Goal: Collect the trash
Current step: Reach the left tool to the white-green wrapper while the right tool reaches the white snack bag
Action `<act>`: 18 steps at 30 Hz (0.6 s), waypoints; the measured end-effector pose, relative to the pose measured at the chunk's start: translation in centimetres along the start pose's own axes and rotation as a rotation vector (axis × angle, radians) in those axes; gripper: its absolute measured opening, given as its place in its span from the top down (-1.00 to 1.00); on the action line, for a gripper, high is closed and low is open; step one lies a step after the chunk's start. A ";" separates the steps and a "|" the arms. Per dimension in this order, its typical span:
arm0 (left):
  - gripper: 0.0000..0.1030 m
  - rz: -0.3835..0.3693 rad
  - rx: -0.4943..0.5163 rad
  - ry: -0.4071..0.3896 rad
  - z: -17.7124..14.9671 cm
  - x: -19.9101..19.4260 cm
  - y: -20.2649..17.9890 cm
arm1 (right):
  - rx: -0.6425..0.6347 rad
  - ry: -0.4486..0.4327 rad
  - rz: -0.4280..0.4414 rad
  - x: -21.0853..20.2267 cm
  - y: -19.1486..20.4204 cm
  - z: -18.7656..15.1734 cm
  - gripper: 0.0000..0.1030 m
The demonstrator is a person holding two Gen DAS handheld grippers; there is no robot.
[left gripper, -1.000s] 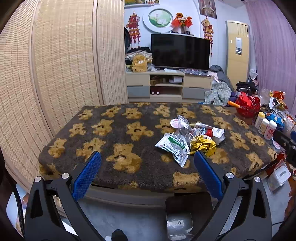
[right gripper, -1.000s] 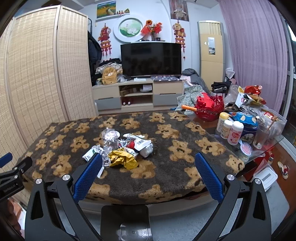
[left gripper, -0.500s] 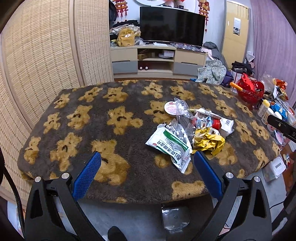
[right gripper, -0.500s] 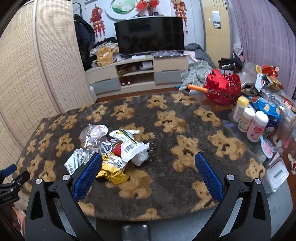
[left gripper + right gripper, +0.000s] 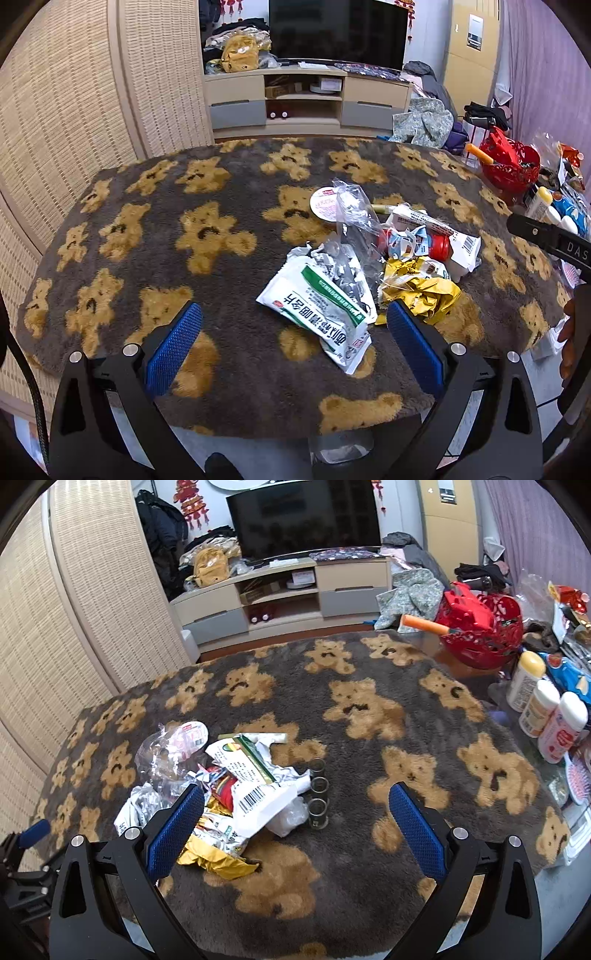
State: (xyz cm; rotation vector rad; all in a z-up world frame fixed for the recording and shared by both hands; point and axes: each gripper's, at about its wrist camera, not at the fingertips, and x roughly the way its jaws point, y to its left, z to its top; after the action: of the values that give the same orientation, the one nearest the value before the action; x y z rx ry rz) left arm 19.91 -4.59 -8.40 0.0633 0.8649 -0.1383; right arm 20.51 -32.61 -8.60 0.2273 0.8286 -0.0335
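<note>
A heap of trash lies on the bear-print blanket (image 5: 221, 206): a white-and-green packet (image 5: 317, 310), a crumpled yellow wrapper (image 5: 421, 291), a clear plastic bag (image 5: 354, 218), a round lid (image 5: 323, 203) and a white barcode wrapper (image 5: 436, 232). My left gripper (image 5: 293, 343) is open and empty, just short of the white-and-green packet. My right gripper (image 5: 295, 823) is open and empty above the heap's near right side, with the barcode wrapper (image 5: 258, 790) and yellow wrapper (image 5: 218, 856) by its left finger. Three small glass cups (image 5: 318, 794) stand beside the heap.
Bottles (image 5: 546, 716) and a red basket (image 5: 480, 631) crowd the table's right end. A TV stand (image 5: 306, 99) is behind the table and a woven screen (image 5: 74, 92) on the left. A clear bin (image 5: 340, 446) sits on the floor below the near edge.
Both grippers have moved forward and tilted down over the table, bringing the trash heap closer. Both stay open and empty.
</note>
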 end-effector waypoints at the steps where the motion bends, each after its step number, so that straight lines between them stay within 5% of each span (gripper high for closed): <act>1: -0.84 0.000 -0.009 0.003 0.1 0.3 -0.2 | 0.001 0.004 0.019 0.3 0.0 0.1 -0.94; 10: -0.59 -0.019 -0.054 0.084 0.5 3.7 -1.2 | -0.037 0.057 0.094 3.3 1.0 1.5 -0.58; 18: -0.59 0.062 -0.084 0.155 0.2 7.3 -0.9 | -0.120 0.125 0.147 6.5 3.1 2.5 -0.55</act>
State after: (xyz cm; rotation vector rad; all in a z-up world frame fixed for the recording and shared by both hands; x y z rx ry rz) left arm 24.61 -6.22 -13.84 0.0225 1.0218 -0.0396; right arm 27.11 -29.73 -11.15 0.1777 0.9327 0.1695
